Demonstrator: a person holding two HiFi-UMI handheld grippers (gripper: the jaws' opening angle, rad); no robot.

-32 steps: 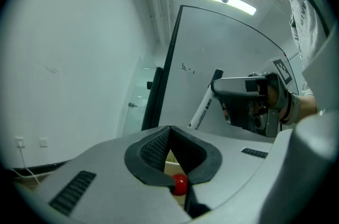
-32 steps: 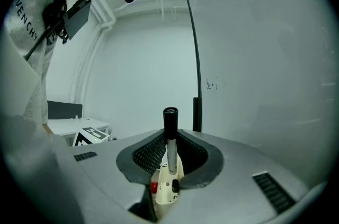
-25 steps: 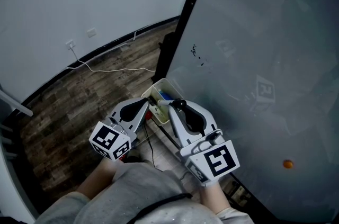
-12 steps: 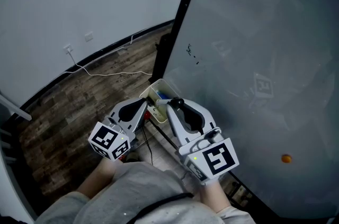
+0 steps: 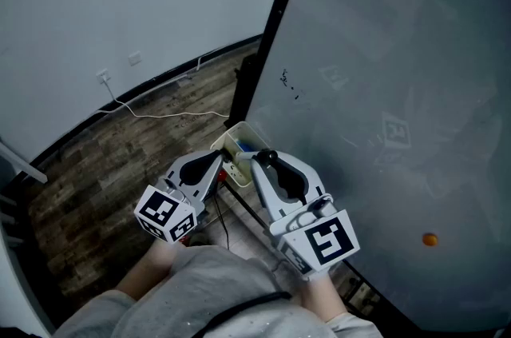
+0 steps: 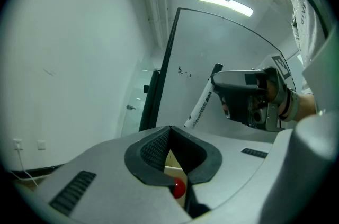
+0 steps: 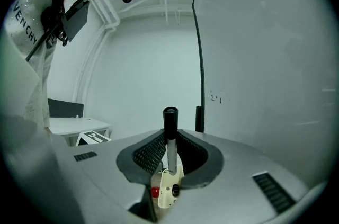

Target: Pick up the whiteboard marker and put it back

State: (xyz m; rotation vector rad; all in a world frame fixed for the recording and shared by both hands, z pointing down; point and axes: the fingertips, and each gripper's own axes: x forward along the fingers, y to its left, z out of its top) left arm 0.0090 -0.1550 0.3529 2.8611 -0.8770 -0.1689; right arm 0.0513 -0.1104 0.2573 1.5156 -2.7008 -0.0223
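My right gripper is shut on the whiteboard marker, which has a white barrel and a black cap. In the right gripper view the marker stands upright between the pads with its cap above them. The left gripper view shows the same marker slanting out of the right gripper. My left gripper hangs just left of it, shut with nothing between its jaws. Both are just above a small pale tray at the whiteboard's lower left corner; something blue lies in the tray.
The whiteboard's black frame runs up the middle. An orange magnet sticks to the board at the right. A white cable trails over the wooden floor from wall sockets. A white power strip with a red switch lies below the jaws.
The head view has drifted slightly. Both grippers keep their places and the marker stays in the right one.
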